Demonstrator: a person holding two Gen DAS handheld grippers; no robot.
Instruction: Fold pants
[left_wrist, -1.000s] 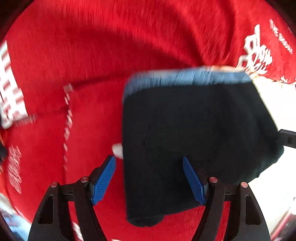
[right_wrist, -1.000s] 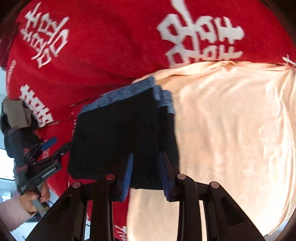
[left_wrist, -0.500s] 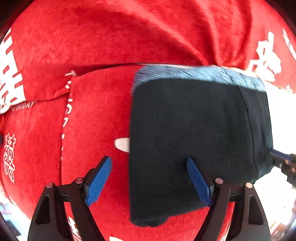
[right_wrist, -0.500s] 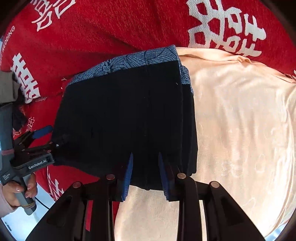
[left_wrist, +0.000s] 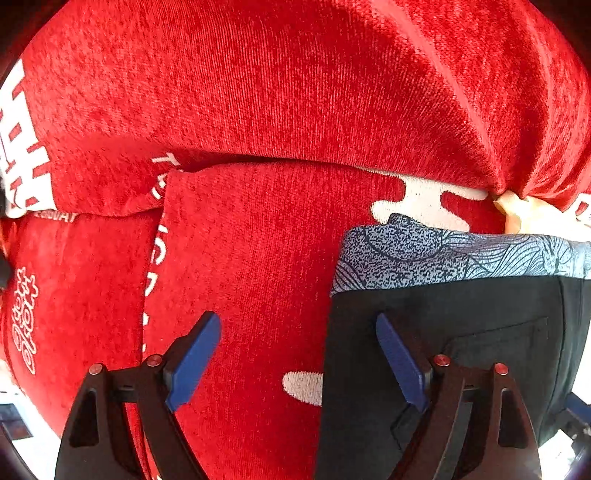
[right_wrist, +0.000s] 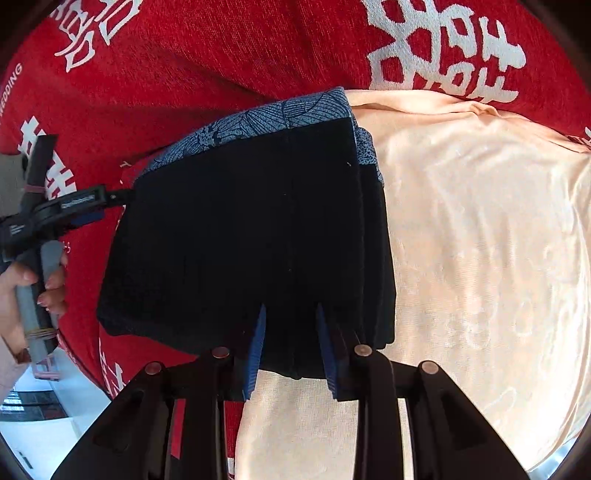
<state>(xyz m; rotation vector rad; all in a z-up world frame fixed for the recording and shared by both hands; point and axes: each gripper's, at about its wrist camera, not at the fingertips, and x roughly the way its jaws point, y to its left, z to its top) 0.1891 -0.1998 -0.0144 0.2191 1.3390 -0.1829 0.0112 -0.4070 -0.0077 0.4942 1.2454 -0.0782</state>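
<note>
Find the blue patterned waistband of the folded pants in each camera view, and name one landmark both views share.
Left wrist view: the waistband runs across the right side at mid-height, along the top edge of the black pants.
Right wrist view: the waistband slants across upper centre, again topping the pants.
Shared landmark: the red blanket with white characters, lying behind the waistband in both views.

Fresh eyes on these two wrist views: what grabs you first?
The black folded pants with a blue patterned waistband, lying half on the bright red cloth with white characters and half on a pale peach sheet. The right gripper is shut on the pants' near edge; the left gripper is open at their left edge.
</note>
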